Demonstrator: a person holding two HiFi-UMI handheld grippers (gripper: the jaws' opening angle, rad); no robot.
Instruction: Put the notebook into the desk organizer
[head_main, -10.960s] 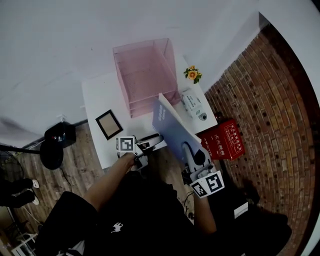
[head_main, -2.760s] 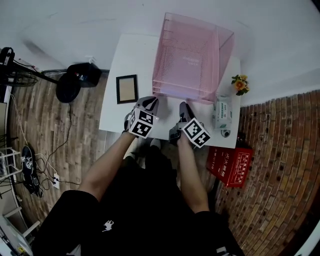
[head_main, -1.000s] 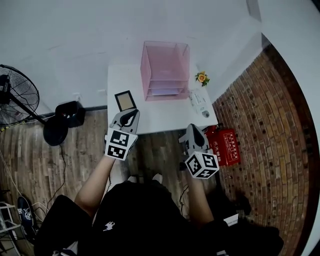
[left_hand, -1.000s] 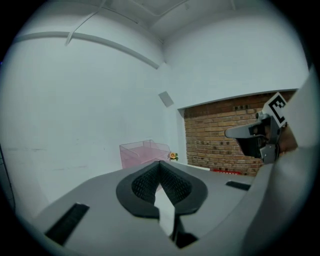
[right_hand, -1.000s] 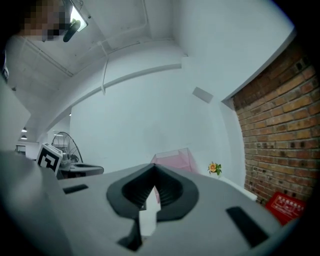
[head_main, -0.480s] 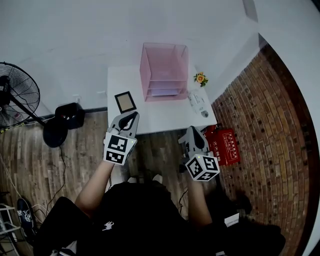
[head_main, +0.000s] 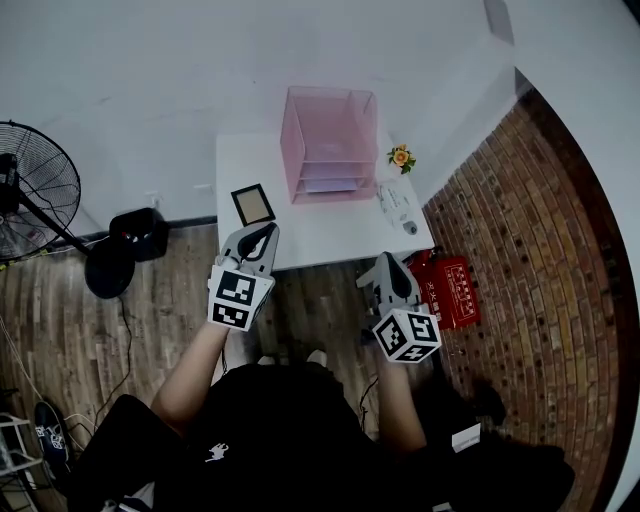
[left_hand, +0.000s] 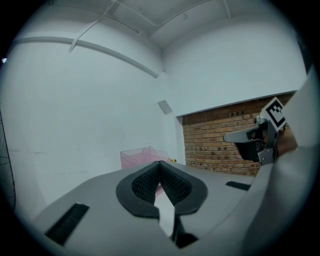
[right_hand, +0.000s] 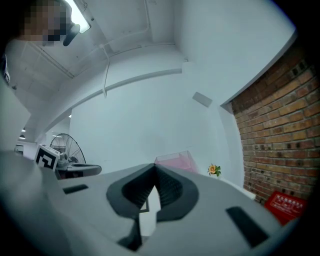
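The pink mesh desk organizer (head_main: 330, 140) stands at the back of the white table (head_main: 300, 232). A pale bluish notebook (head_main: 328, 185) lies in one of its lower tiers, only the front edge showing. My left gripper (head_main: 266, 231) is shut and empty, held off the table's front edge at the left. My right gripper (head_main: 389, 260) is also shut and empty, in front of the table's right corner. From the left gripper view the closed gripper (left_hand: 159, 163) points toward the organizer (left_hand: 142, 156). In the right gripper view that gripper (right_hand: 154, 168) does the same, with the organizer (right_hand: 175, 161) beyond it.
A small picture frame (head_main: 252, 204) lies on the table's left part. A flower pot (head_main: 401, 156) and a white device (head_main: 398, 205) sit on the right. A red box (head_main: 452, 290) rests on the floor by the brick wall. A standing fan (head_main: 35, 190) is at the left.
The notebook, once held up in the right gripper, now lies in the organizer. Both grippers have drawn back from the table. Over the last second they have barely shifted.
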